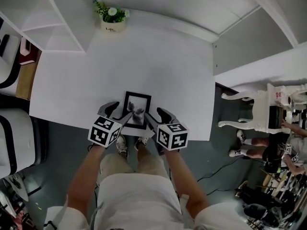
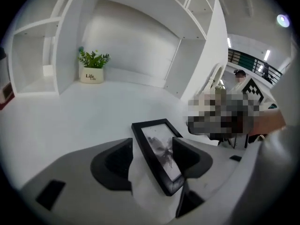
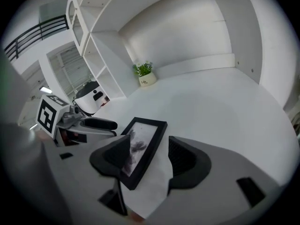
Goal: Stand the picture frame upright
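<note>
straddling picture frame: left gripper, right gripper

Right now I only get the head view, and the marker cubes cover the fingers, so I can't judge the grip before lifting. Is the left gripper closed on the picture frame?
Observer: No. The left gripper view shows the left gripper with its fingers apart, straddling the left rail of the picture frame.
Operator: And the right one?
Observer: The right gripper is open too. Its fingers stand either side of the frame's right rail, one over the glass and one outside it, above the table.
</note>
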Motion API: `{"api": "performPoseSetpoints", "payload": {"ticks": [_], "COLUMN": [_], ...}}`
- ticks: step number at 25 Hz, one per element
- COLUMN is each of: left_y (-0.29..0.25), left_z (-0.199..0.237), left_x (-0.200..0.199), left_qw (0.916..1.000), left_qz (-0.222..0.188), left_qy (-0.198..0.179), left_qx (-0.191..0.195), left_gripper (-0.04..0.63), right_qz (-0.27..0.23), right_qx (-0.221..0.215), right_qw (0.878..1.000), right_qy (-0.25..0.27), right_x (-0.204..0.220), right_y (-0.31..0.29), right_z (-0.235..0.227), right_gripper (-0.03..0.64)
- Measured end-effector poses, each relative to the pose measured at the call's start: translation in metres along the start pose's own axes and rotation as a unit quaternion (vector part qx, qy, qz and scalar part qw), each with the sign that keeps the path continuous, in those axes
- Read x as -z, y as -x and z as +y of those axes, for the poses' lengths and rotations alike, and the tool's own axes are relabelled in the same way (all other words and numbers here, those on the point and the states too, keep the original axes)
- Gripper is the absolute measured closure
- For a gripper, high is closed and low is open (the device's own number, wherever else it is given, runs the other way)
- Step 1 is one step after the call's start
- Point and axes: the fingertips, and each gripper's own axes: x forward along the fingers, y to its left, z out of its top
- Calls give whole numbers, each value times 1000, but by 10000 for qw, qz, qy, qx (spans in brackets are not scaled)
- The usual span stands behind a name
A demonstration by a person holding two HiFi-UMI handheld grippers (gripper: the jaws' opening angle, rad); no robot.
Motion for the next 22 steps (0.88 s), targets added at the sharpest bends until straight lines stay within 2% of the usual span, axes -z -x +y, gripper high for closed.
{"api": "performPoseSetpoints", "payload": {"ticks": [6,11,16,20,22], "left_y": [-14,-18,-23,-29,-31], "left_z": [9,8,9,6,7], "left_x": [2,4,4,9,10], "left_qw": [9996,9980,9992,9982,9979], "left_qz": [255,501,385,576,623], "left_qy": [36,-370,-87,-123,-128], "left_qx": [72,63,114,114,70], "left_gripper": [327,349,367,376,379], "right_qz": [185,255,253,192,208], "right_qx": [41,53,83,177,248], "right_qw": [9998,9994,9989,9990,9981], "right_qy": [53,218,380,364,521], "right_x": [6,14,24,25,25], "right_y": [-18,-27,-33,-33,-33], "right_z": [-6,-5,-2,-5,-4], "right_gripper": [354,365,367,383,390]}}
